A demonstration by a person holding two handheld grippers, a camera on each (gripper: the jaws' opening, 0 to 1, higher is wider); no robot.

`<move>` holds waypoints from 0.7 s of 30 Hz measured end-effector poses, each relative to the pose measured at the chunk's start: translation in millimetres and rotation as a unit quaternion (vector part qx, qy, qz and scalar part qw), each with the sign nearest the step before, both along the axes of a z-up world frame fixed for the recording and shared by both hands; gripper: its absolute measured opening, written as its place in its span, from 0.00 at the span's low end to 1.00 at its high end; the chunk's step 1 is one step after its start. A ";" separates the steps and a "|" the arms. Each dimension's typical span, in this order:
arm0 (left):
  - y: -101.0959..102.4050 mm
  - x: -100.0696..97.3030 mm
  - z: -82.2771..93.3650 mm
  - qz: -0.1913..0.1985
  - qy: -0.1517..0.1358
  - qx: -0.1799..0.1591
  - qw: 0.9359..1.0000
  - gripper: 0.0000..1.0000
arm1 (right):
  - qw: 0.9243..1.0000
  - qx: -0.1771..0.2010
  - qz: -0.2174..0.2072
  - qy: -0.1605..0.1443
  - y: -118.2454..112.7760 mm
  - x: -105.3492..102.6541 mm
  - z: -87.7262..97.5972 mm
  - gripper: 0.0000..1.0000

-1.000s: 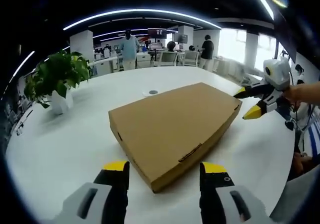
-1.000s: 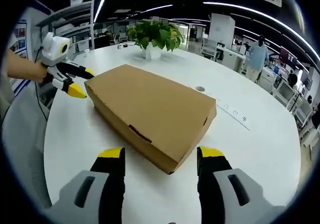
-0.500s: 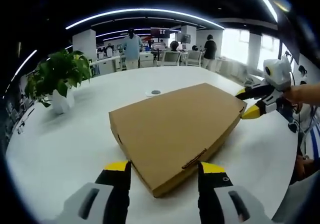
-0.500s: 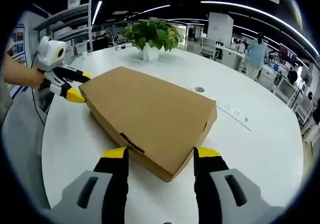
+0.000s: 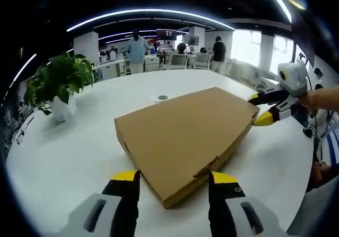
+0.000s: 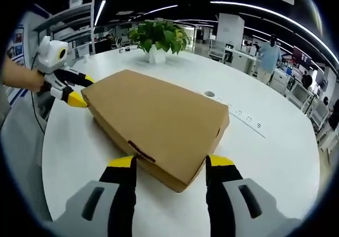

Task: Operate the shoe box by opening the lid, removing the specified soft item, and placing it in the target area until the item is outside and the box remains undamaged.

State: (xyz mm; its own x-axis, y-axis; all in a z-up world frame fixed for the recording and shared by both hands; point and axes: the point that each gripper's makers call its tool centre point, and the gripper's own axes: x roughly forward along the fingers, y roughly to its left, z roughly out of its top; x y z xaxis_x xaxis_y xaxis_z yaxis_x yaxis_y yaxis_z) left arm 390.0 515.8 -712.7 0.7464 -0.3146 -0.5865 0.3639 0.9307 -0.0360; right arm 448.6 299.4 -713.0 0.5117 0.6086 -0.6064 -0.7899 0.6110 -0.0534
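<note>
Your left gripper [image 5: 169, 178] is spread wide, its jaws straddling the near corner of the closed box [image 5: 183, 136], which lies flat on the white worktop [image 5: 63, 152]. Your right gripper [image 6: 170, 163] is spread too, bracketing the opposite corner. A plant [image 5: 55, 83] stands behind.

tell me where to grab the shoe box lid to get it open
Take the lid's front edge beside the tuck tab, coming in low from the side nearest the left claw. The shoe box lies flat and closed on the table, and that slot marks the likely opening side. The right claw straddles the far corner, probably able to steady it.
</note>
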 end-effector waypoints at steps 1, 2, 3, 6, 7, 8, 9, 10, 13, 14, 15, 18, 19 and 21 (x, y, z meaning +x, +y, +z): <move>0.4 0.2 0.0 -0.001 0.000 0.000 1.000 0.53 | 1.000 0.000 -0.001 0.000 0.3 -0.7 0.1 0.49; 1.5 0.6 0.0 -0.003 0.000 0.000 1.000 0.53 | 1.000 0.000 -0.001 0.000 0.4 -0.9 0.1 0.48; 2.0 0.8 0.0 -0.004 0.000 0.000 1.000 0.52 | 1.000 0.001 -0.003 0.000 0.8 -1.7 0.2 0.48; 3.8 1.0 0.1 -0.009 0.002 0.001 1.000 0.52 | 1.000 0.002 -0.007 -0.001 1.9 -3.5 0.3 0.48; 4.3 0.9 0.1 -0.011 0.002 0.001 1.000 0.52 | 1.000 0.002 -0.010 -0.001 2.7 -4.5 0.3 0.48; 5.1 1.2 0.1 -0.012 0.002 0.001 1.000 0.52 | 1.000 0.002 -0.011 -0.001 3.1 -5.0 0.3 0.48; 6.5 1.7 0.0 -0.015 0.002 0.001 1.000 0.52 | 1.000 0.002 -0.014 -0.001 3.5 -5.8 0.3 0.48; 7.4 2.0 -0.1 -0.017 0.002 0.001 1.000 0.52 | 1.000 0.002 -0.016 -0.001 4.2 -6.8 0.3 0.48; 9.8 1.4 0.0 -0.023 0.003 0.003 1.000 0.52 | 1.000 0.002 -0.022 -0.001 6.3 -9.9 0.2 0.48; 10.6 1.1 0.5 -0.025 0.004 0.003 1.000 0.52 | 1.000 0.002 -0.024 -0.001 7.0 -11.2 0.3 0.48; 11.4 0.9 0.7 -0.027 0.004 0.003 1.000 0.52 | 1.000 0.002 -0.026 -0.001 7.7 -12.2 0.4 0.48; 14.8 -1.0 1.2 -0.034 0.006 0.005 0.999 0.52 | 1.000 0.002 -0.031 0.000 10.9 -17.5 0.6 0.48; 16.0 -1.5 1.0 -0.036 0.006 0.005 0.999 0.52 | 0.999 0.002 -0.032 0.000 11.3 -18.1 0.6 0.48; 18.7 -3.1 0.9 -0.040 0.006 0.006 0.999 0.52 | 0.999 0.001 -0.034 0.001 13.5 -21.2 0.6 0.47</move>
State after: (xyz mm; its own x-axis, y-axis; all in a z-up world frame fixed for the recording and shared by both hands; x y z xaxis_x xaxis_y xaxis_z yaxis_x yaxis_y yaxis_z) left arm 386.9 534.4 -711.8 0.7117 -0.3654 -0.6000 0.4364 0.8993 -0.0300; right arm 427.5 312.9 -712.4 0.5515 0.5735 -0.6057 -0.7462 0.6638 -0.0509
